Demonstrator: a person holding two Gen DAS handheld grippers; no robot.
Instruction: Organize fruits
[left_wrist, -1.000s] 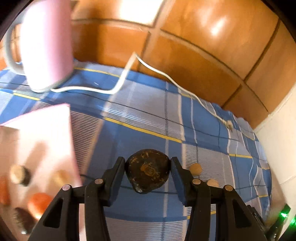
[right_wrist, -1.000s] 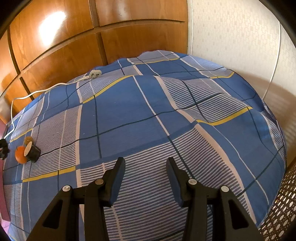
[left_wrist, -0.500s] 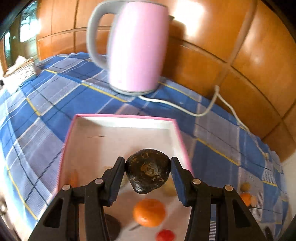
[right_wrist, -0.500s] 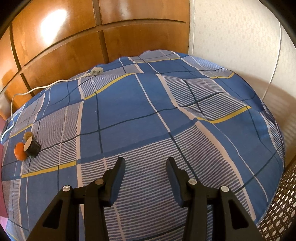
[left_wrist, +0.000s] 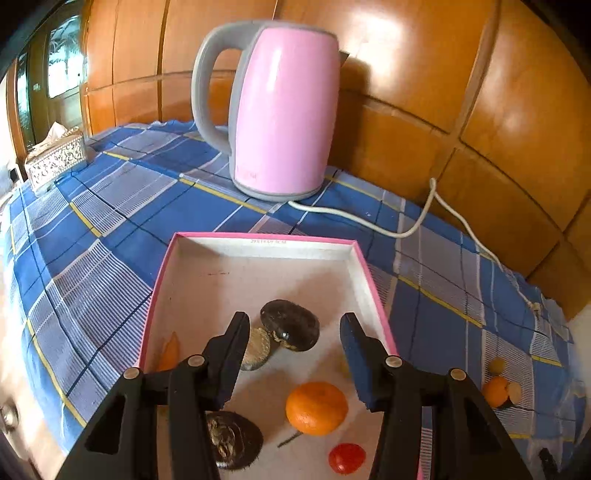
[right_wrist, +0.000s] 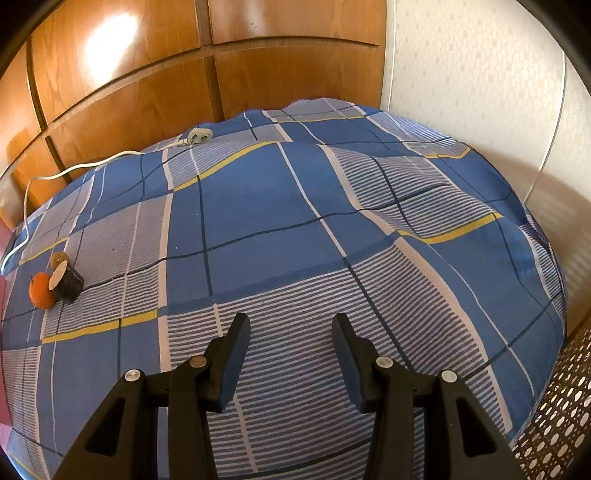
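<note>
The dark, wrinkled, rounded fruit (left_wrist: 290, 325) lies inside the shallow pink-rimmed cardboard box (left_wrist: 360, 258), leaning on a pale cut piece. We should lift the left tongs (left_wrist: 293, 356) straight up, clear of the box wall, then fetch the loose orange (right_wrist: 41, 290) beside the box. Both tongs gape wide, holding nothing; the right tongs (right_wrist: 286, 360) hover over the blue checked worktop cloth (right_wrist: 258, 206).

Left wrist overlooks pink box (left_wrist: 258, 247); right wrist faces tablecloth (right_wrist: 277, 206).

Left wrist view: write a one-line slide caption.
Open left gripper above the pink-rimmed box holding a dark fruit, an orange and other pieces, pink kettle behind.
</note>
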